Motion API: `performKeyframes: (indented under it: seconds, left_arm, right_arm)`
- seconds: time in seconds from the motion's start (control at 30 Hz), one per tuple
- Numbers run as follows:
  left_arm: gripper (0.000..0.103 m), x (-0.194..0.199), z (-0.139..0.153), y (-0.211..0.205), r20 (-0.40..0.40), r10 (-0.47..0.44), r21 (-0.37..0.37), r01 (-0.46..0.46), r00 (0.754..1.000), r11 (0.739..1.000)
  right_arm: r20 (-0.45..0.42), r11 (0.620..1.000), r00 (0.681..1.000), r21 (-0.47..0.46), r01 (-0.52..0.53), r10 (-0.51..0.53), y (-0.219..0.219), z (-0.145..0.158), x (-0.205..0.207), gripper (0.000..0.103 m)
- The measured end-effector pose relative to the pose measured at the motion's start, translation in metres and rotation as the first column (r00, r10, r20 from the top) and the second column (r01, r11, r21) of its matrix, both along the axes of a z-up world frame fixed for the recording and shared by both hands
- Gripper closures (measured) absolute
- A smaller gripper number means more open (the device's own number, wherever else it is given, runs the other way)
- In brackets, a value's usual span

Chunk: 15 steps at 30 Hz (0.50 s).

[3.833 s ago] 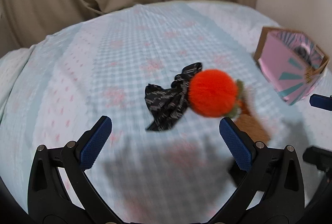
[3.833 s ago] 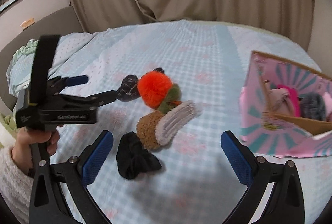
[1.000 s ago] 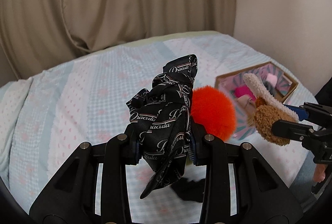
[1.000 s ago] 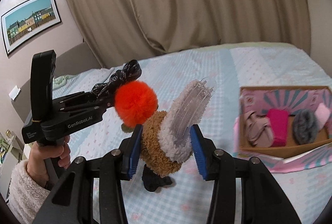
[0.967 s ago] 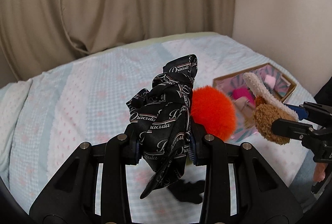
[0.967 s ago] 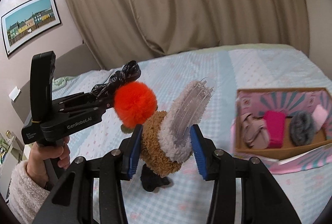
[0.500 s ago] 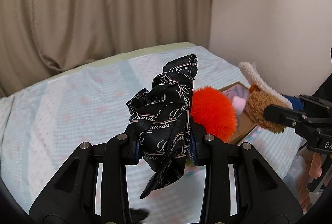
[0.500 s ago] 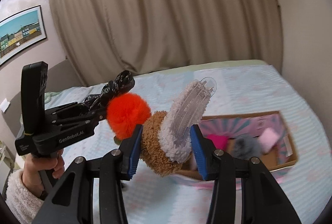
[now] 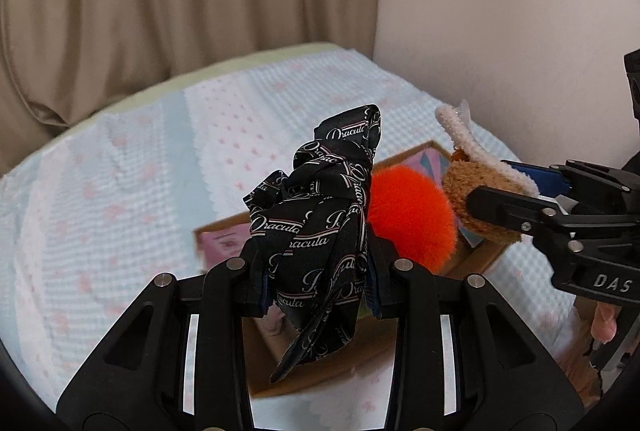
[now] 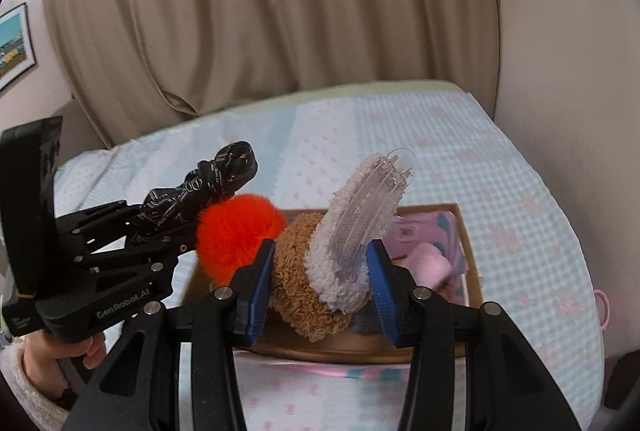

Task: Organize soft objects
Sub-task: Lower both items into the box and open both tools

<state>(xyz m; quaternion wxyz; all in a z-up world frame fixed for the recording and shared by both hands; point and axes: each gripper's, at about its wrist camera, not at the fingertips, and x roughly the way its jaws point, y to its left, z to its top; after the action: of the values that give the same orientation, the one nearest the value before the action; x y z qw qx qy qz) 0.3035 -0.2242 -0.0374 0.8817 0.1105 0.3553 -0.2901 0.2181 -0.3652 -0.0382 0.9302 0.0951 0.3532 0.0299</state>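
My left gripper (image 9: 318, 281) is shut on a black "Dracula" printed scrunchie (image 9: 320, 215) with an orange pom-pom (image 9: 412, 219) hanging beside it; the scrunchie also shows in the right wrist view (image 10: 208, 183) with the pom-pom (image 10: 236, 235). My right gripper (image 10: 316, 291) is shut on a brown and white fluffy hair clip (image 10: 340, 251), which also shows in the left wrist view (image 9: 476, 187). Both are held above the pink cardboard box (image 10: 468, 251), seen below in the left wrist view (image 9: 224, 235). A pink soft item (image 10: 430, 265) lies inside the box.
The box sits on a light blue checked bedspread (image 9: 120, 171). Beige curtains (image 10: 280, 11) hang behind the bed and a wall (image 9: 500, 11) stands at its right. A pink loop (image 10: 604, 307) lies near the bed's right edge.
Both grippers picked up their items from the bed, lifted them and carried them right, to above the box. The black scrunchie left lying on the bed has dropped out of view.
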Motion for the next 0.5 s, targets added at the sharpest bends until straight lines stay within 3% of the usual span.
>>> performKeyframes:
  seconds: [0.2, 0.5]
  left_arm:
    - [0.072, 0.029, -0.04, -0.028, -0.072, 0.015, 0.055, -0.012, 0.997, 0.998]
    - [0.072, 0.045, -0.091, -0.032, -0.155, 0.05, 0.134, -0.029, 0.987, 0.991]
  right_arm:
    - [-0.115, 1.0, 0.993, 0.006, 0.015, -0.015, -0.026, -0.04, 0.033, 0.061]
    - [-0.227, 1.0, 0.974, 0.013, 0.024, -0.02, -0.048, -0.081, 0.056, 0.061]
